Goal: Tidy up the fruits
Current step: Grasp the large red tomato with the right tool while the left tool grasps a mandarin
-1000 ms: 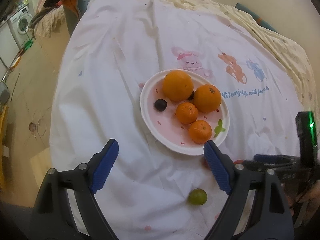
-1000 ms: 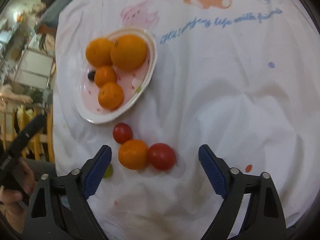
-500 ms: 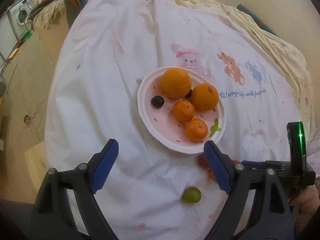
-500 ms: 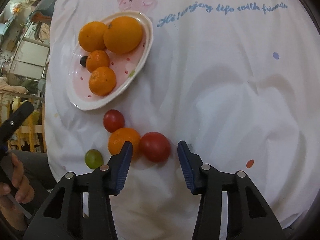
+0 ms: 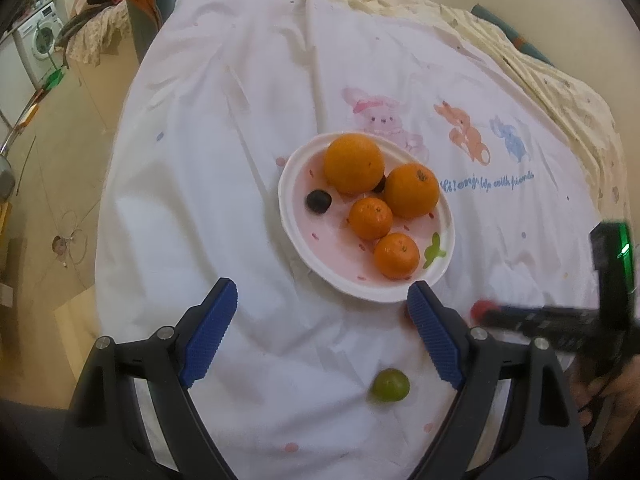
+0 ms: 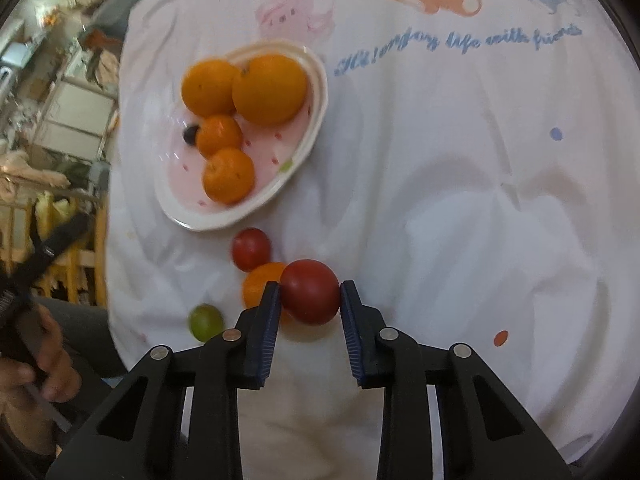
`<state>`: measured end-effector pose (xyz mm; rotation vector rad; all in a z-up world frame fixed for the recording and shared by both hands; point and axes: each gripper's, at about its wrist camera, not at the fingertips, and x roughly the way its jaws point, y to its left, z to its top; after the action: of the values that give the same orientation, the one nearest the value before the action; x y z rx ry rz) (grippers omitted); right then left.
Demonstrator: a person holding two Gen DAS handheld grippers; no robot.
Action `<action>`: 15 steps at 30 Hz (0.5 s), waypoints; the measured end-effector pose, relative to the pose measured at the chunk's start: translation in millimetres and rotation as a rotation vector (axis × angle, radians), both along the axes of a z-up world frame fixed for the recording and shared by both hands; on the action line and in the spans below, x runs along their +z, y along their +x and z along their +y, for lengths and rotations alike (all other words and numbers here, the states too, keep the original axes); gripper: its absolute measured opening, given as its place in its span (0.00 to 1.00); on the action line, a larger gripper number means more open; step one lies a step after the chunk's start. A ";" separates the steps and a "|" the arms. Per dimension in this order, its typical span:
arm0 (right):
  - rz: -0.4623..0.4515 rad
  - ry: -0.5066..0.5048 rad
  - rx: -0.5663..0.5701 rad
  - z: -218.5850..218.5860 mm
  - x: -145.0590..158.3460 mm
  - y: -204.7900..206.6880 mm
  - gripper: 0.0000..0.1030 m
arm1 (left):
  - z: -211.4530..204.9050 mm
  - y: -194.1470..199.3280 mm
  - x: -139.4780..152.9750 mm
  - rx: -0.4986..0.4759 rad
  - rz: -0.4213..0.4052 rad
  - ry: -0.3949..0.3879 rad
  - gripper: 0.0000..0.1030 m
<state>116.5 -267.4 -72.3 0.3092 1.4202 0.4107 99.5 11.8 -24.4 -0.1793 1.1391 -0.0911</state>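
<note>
Right claw newly clamped on red tomato, small orange touching behind.

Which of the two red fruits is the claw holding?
The larger red fruit, pinched in the right claw. The smaller red one lies free on the cloth, nearer the plate.

White cloth spread wide, printed with a pink rabbit, an orange fox, a small blue animal and blue script. Beyond the cloth's far edge, a cream quilt. Far left of the cloth, a washing machine on tan floor.
</note>
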 end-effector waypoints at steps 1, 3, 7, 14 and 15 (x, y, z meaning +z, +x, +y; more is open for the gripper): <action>-0.009 0.014 -0.019 -4.8 3.9 1.4 0.31 | -2.3 -1.1 -1.3 -0.005 0.006 0.010 0.82; -0.028 0.060 -0.069 -15.0 11.2 3.6 0.31 | -8.8 -3.3 -3.5 -0.024 0.019 0.016 0.82; -0.062 0.117 -0.149 -28.9 24.3 10.3 0.31 | -37.6 -9.8 -12.1 -0.077 0.058 0.008 0.82; -0.113 0.164 -0.291 -55.9 37.2 18.2 0.31 | -95.4 -19.8 -35.5 -0.108 0.147 -0.037 0.82; -0.120 0.168 -0.307 -59.6 39.0 18.6 0.31 | -104.9 -20.2 -39.3 -0.116 0.156 -0.024 0.82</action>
<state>135.1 -327.1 -33.3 0.6199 1.1989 0.2913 79.3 -93.1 -63.7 -0.1437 1.3046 -0.1965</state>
